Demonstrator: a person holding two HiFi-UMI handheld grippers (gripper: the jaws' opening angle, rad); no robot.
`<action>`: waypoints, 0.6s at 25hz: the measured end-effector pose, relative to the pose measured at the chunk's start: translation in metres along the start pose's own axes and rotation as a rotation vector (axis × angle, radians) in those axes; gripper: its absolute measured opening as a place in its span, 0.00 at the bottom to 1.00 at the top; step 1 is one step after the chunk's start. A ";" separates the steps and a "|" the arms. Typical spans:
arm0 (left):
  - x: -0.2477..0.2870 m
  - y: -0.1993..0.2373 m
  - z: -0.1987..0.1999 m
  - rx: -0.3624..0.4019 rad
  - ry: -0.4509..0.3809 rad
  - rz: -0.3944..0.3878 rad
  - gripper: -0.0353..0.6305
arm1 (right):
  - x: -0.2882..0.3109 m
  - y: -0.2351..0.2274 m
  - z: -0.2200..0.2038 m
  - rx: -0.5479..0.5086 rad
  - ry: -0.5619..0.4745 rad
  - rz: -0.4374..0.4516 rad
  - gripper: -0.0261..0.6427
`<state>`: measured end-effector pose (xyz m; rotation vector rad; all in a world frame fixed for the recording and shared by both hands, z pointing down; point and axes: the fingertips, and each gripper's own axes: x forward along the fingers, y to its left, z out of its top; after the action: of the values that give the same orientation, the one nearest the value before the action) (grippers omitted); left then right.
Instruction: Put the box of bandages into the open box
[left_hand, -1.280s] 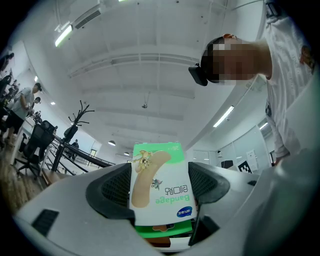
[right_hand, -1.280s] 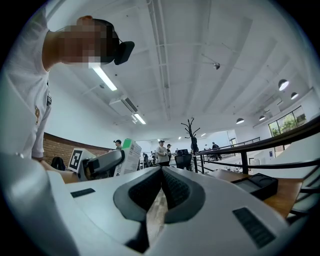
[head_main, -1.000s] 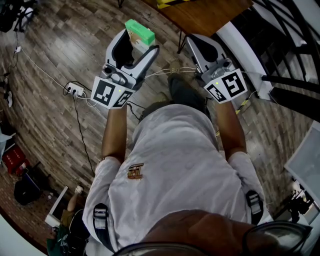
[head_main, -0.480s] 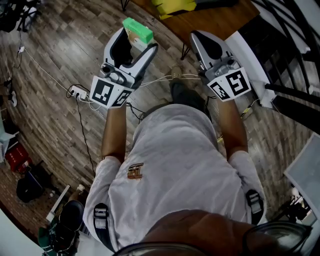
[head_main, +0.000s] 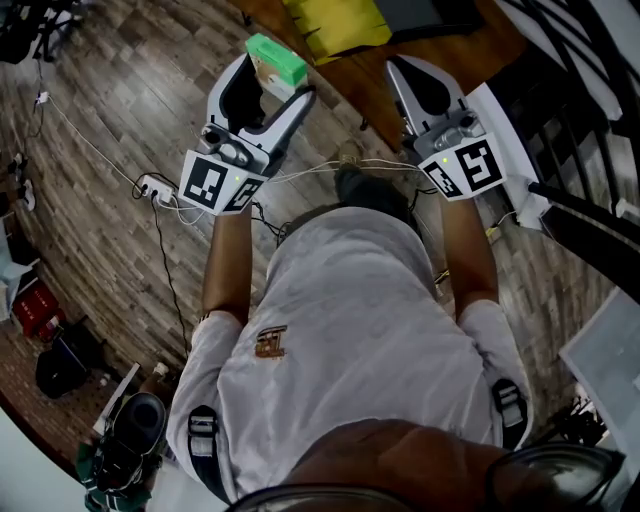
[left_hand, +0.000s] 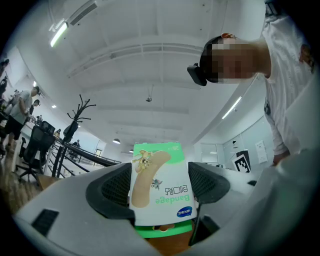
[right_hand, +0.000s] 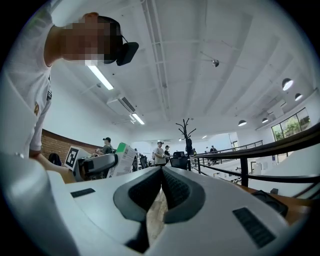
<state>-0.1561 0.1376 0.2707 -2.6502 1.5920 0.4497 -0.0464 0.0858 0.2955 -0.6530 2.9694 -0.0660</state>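
A green and white box of bandages (head_main: 277, 62) is pinched between the jaws of my left gripper (head_main: 268, 88), held out over the wooden floor. In the left gripper view the box (left_hand: 161, 190) stands upright between the two dark pads, its "Bandage" print upside down. My right gripper (head_main: 425, 92) is held at the same height to the right, jaws pressed together with nothing between them (right_hand: 161, 192). From the right gripper view, the left gripper and its box (right_hand: 122, 159) show at the left. The open box is not in view.
A brown wooden table (head_main: 440, 45) with a yellow item (head_main: 335, 25) on it lies just ahead. Cables and a power strip (head_main: 150, 185) run across the floor at the left. A white ledge and black railing (head_main: 570, 90) stand at the right.
The table and the yellow item have come further into view at the top. Both grippers keep their hold and posture, the right one shifted slightly up and right.
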 end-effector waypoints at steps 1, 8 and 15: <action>0.010 0.005 -0.004 0.004 0.006 0.001 0.61 | 0.004 -0.012 0.000 0.000 -0.001 0.001 0.09; 0.074 0.029 -0.031 0.051 0.065 0.010 0.61 | 0.019 -0.084 -0.001 0.011 -0.014 0.003 0.09; 0.128 0.044 -0.059 0.093 0.126 0.007 0.61 | 0.034 -0.143 -0.007 0.028 -0.014 0.017 0.09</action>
<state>-0.1241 -0.0037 0.3004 -2.6521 1.6121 0.2061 -0.0186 -0.0581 0.3089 -0.6223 2.9542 -0.1014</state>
